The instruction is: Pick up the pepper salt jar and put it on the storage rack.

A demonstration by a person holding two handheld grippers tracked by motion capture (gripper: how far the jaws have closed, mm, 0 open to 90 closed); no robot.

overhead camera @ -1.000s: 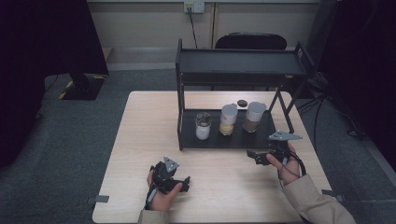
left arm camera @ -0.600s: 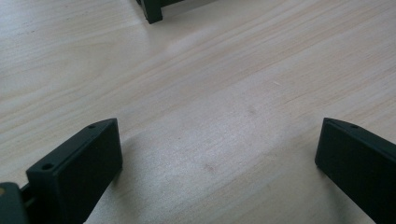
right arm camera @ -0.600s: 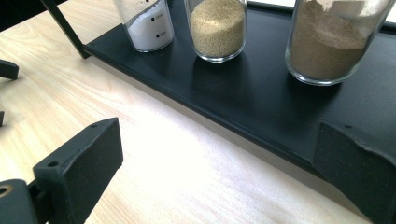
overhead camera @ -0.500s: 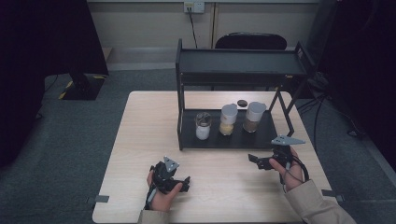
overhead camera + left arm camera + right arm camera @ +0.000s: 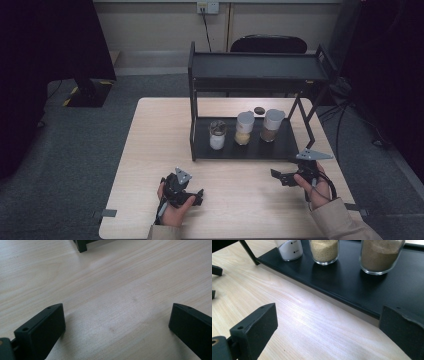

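Wooden table (image 5: 150, 150) w/ black two-tier rack (image 5: 260, 70) as landmark, rack standing toward the far side.

Lower shelf (image 5: 280, 147) of rack: three jars in a row. Left jar (image 5: 217, 135), white contents; middle jar (image 5: 244, 128), yellowish grains; right jar (image 5: 272, 125), brown powder. All upright, apart from each other. Small dark round item (image 5: 259, 110) on table behind rack, betw. middle & right jars; can't tell what it is.

Left gripper (image 5: 196, 196): held in left hand (image 5: 172, 210), on table in front of rack's left end, well apart from it. Jaws spread wide in left gripper view, nothing betw. them but bare wood; rack foot (image 5: 81, 245) at top of that view.

Right gripper (image 5: 276, 175): held in right hand (image 5: 312, 182), near rack's front right corner, just in front of lower shelf. Jaws wide apart, empty, in right gripper view; shelf edge & jars ahead, not touching.
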